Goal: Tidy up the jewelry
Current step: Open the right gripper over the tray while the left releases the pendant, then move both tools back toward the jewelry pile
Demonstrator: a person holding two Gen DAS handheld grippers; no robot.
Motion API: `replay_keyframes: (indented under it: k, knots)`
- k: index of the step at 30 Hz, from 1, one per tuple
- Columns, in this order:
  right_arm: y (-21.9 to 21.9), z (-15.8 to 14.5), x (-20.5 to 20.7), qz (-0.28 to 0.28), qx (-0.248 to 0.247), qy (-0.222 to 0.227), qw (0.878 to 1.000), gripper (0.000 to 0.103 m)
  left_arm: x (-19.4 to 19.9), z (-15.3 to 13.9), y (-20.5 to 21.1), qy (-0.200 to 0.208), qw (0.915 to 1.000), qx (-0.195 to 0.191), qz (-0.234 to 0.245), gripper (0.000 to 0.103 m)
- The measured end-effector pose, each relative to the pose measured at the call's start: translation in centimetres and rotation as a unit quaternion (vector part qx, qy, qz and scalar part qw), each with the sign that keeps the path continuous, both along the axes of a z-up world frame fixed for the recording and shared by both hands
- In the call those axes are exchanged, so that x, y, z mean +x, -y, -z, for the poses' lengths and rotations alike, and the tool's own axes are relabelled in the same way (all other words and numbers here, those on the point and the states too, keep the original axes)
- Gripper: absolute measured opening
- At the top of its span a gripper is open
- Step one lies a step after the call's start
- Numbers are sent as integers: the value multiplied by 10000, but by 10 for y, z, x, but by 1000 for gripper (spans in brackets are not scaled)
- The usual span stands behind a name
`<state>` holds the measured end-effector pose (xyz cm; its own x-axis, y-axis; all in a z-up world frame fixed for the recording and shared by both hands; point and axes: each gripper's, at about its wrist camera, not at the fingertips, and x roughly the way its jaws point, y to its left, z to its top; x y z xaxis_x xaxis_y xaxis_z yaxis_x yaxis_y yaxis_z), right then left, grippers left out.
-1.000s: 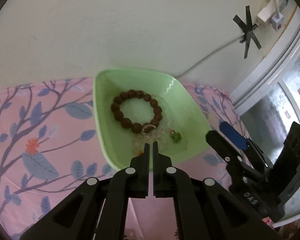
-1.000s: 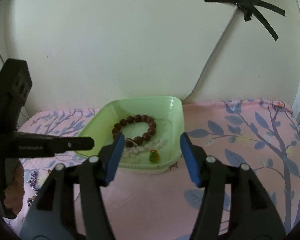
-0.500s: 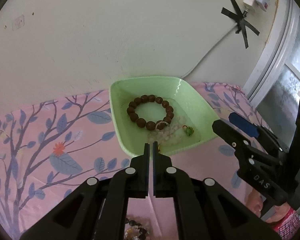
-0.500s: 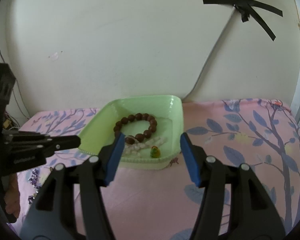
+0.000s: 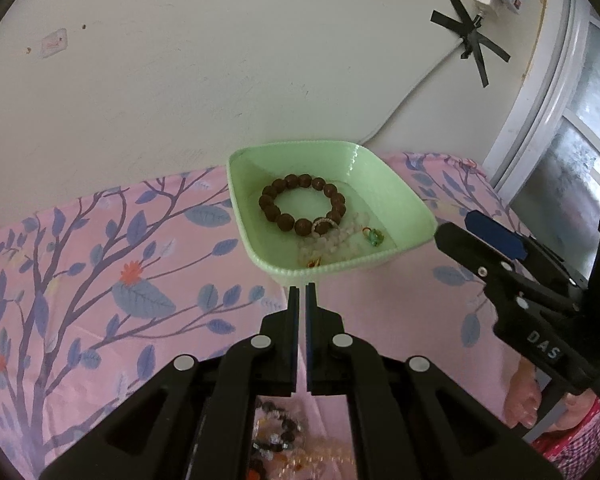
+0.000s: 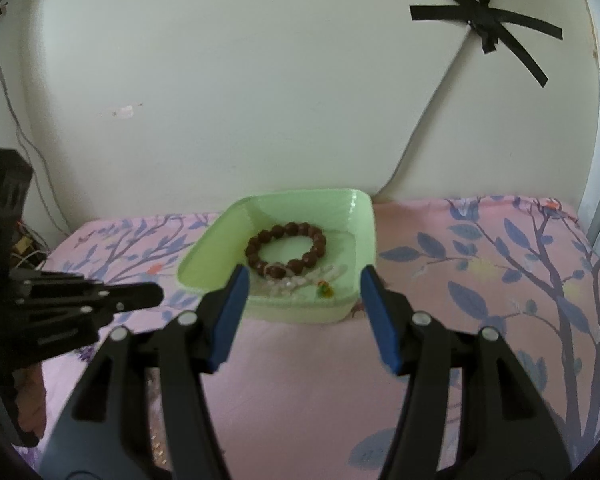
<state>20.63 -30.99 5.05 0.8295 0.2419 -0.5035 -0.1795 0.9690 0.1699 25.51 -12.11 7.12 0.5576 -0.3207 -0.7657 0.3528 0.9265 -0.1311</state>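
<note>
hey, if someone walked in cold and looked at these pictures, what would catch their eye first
Probably the pale green tray set on the pink floral cloth near the wall, with a ring of dark brown beads lying inside it beside paler beads and a small green charm. Next, the black tape star stuck high on the wall at the right.

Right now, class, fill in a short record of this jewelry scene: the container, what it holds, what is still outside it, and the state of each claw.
container: green tray on pink floral cloth
in tray: brown bead bracelet, pale bead strand, small green charm
outside tray: loose beaded jewelry on the cloth, under the left claw
left claw: shut, empty
right claw: open, empty
</note>
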Motion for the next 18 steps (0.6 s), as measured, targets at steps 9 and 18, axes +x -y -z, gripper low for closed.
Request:
replay_keyframes:
  k: [9, 18]
  knots:
    - [-21, 12, -58, -453, -59, -363, 9983, 56, -46, -1, -35, -47, 9999, -131, -45, 0]
    - [-61, 41, -107, -1068, -112, -719, 9916, 56, -105, 10, -111, -68, 9986, -301, -435, 0]
